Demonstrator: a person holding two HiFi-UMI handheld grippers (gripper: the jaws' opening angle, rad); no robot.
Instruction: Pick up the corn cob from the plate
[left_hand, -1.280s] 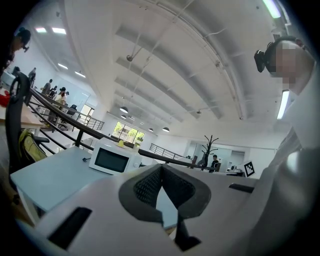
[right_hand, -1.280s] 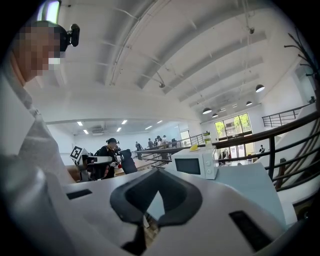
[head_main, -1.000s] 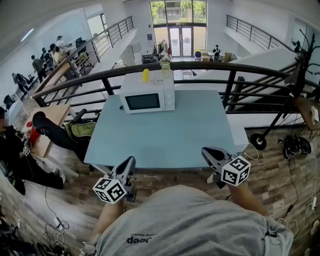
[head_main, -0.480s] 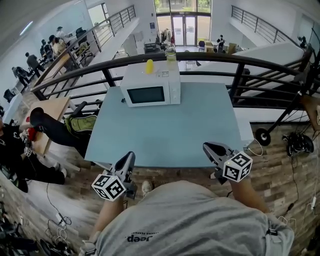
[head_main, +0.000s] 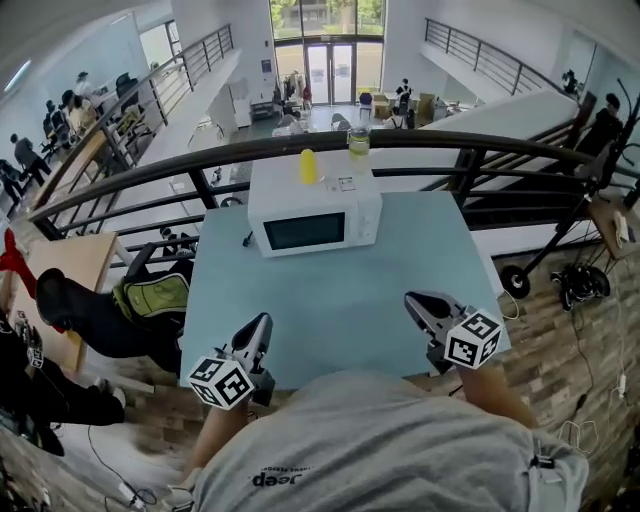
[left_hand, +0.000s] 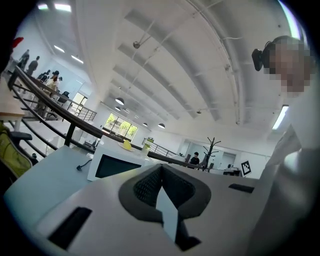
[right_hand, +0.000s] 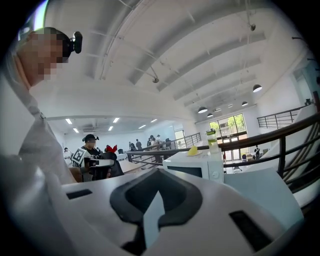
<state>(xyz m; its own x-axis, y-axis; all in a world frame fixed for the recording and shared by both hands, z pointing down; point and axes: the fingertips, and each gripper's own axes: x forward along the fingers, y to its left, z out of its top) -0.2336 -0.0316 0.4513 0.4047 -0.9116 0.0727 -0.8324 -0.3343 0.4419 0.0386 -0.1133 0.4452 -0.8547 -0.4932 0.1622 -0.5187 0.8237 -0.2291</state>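
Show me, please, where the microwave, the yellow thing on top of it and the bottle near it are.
microwave (head_main: 292, 231): head view, on its dark door window.
yellow thing (head_main: 308, 166): head view, on the middle of its body.
bottle (head_main: 358, 144): head view, on its clear body below the lid.

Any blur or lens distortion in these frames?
Head view: fisheye bows the railing; floor at lower left is blurred. Left gripper view: black vignette in the corners, microwave sharp. Right gripper view: same vignette.
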